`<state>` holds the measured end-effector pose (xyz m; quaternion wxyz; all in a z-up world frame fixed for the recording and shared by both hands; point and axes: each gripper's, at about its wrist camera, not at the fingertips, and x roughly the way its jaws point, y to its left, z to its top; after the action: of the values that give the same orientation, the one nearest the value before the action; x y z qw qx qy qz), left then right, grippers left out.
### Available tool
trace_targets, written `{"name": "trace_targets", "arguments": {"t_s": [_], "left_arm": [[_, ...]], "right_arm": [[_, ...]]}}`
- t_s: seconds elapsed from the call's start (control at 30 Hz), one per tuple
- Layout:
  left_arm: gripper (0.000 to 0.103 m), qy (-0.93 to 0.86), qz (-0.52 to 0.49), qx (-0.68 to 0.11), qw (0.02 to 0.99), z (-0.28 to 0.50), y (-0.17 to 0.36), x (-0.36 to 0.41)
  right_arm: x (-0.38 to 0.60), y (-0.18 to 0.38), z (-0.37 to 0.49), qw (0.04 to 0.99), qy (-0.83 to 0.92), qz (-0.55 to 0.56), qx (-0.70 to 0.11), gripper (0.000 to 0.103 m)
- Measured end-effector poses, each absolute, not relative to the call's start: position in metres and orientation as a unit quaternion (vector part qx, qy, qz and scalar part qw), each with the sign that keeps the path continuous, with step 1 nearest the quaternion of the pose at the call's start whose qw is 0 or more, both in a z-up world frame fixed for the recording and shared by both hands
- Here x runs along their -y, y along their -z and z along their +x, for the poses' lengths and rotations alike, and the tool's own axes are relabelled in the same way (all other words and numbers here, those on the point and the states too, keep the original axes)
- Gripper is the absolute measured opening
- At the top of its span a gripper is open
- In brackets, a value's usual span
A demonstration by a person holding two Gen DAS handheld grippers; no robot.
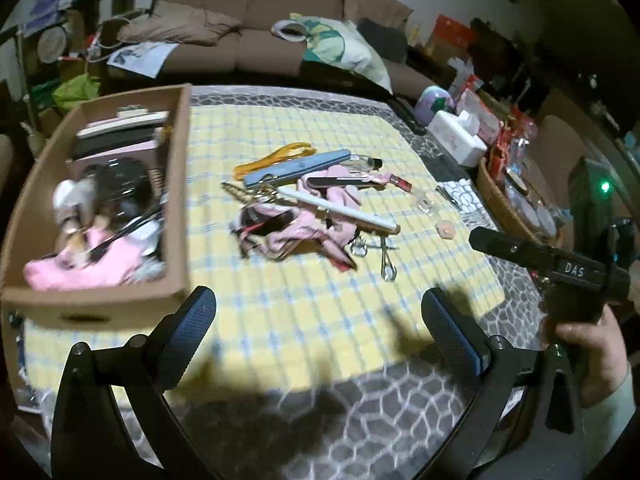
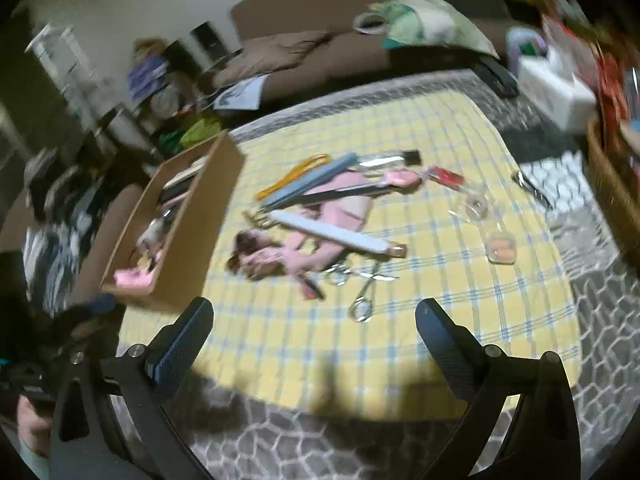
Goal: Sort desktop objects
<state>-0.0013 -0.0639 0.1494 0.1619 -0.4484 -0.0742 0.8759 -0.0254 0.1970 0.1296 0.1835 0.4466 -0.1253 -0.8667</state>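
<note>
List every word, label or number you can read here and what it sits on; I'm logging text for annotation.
"DAS": white letters on the black body of the right gripper, seen in the left wrist view.
Printed sheet on the sofa: dark print, too blurred to read.
Tissue box: faint pink marking, unreadable.
Red packages beyond the tissue box: print too small to read.
Right wrist view: nothing legible; motion blur throughout.
</note>
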Motion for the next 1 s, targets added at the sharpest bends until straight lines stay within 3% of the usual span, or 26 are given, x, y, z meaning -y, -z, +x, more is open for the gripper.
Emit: {"name": "trace_targets", "arguments": {"t_s": [0.3,0.37,0.5,0.67,0.77,0.9,1.0], "left_arm": [[0.103,-0.862,-0.474,0.083,0.158,-0.093,-0.107,0.033],[0.103,-0.861,-0.478,0.090,0.149,-0.112,-0.100,0.032],[0.103,-0.857,-0.483,0.106,0.147,-0.145,-0.085,0.032],[0.099,-0.842,-0.495,0.157,0.150,-0.183,-0.068,0.038],[0.084,-0.838,-0.504,0.150,0.148,-0.195,-0.060,0.037],[0.084,-0.832,-0.522,0.124,0.139,-0.200,-0.043,0.035],[0.083,-0.834,-0.518,0.125,0.141,-0.199,-0.040,0.036]], "right_arm": [[-0.230,-0.073,-0.089,0.184,0.822,0.473,0.257,0.102],[-0.231,-0.062,-0.101,0.188,0.812,0.483,0.267,0.098],[-0.227,-0.046,-0.117,0.210,0.791,0.495,0.293,0.080],[-0.223,-0.033,-0.130,0.218,0.773,0.507,0.312,0.072],[-0.225,-0.028,-0.131,0.219,0.766,0.510,0.324,0.070],[-0.225,-0.023,-0.133,0.213,0.765,0.516,0.320,0.070],[-0.225,-0.017,-0.134,0.213,0.762,0.521,0.320,0.061]]}}
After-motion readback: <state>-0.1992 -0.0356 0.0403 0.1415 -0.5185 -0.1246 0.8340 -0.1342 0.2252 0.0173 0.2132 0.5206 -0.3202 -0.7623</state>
